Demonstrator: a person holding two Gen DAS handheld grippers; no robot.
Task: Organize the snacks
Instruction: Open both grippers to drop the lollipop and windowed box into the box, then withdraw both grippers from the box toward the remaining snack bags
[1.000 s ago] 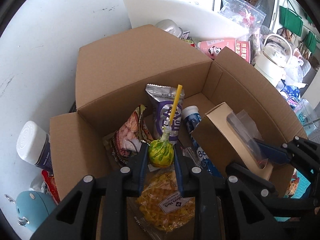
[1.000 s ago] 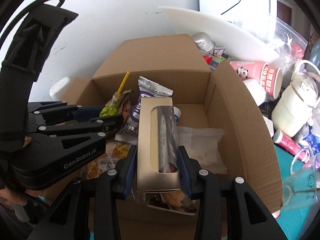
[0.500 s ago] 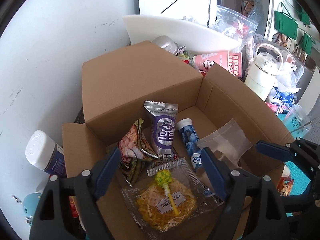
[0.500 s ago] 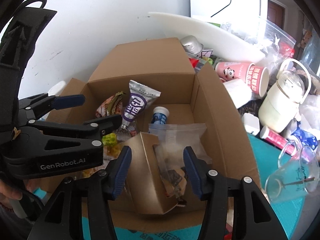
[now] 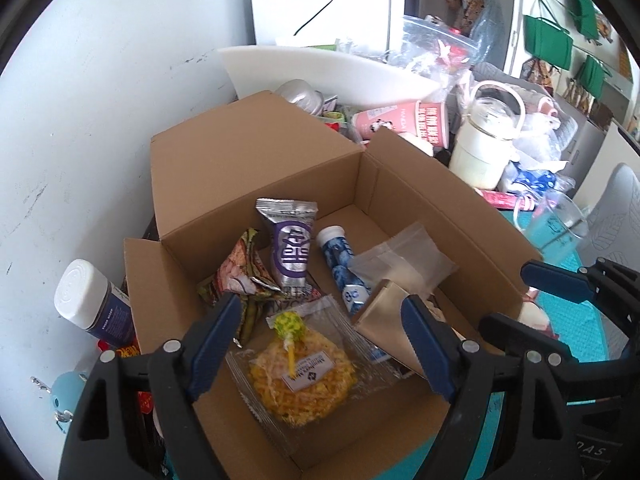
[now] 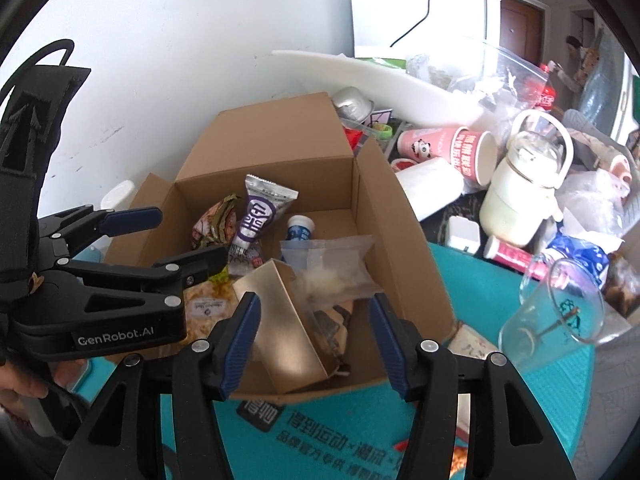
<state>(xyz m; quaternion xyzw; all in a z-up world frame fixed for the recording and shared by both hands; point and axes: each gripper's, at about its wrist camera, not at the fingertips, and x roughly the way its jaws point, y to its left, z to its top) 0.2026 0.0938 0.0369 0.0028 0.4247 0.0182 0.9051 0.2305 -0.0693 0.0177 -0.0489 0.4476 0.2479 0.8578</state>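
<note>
Crowding the cardboard box point(image 5: 420, 200), pink cups point(image 6: 448, 148), white jug point(image 6: 520, 200) and glass beaker point(image 6: 560, 304) on the counter, left tool point(image 5: 320, 340) released above lollipop point(image 5: 289, 326), right tool point(image 6: 314, 338) released above gold carton point(image 6: 280, 320), both previously clenched on them.

The left gripper point(image 5: 320, 344) now gapes wide, and the lollipop point(image 5: 289, 326) it pinched lies on the cracker packet point(image 5: 298, 376) just ahead. The right gripper point(image 6: 316, 338) has let go too; its gold box point(image 6: 284, 328) rests tilted before it.
</note>
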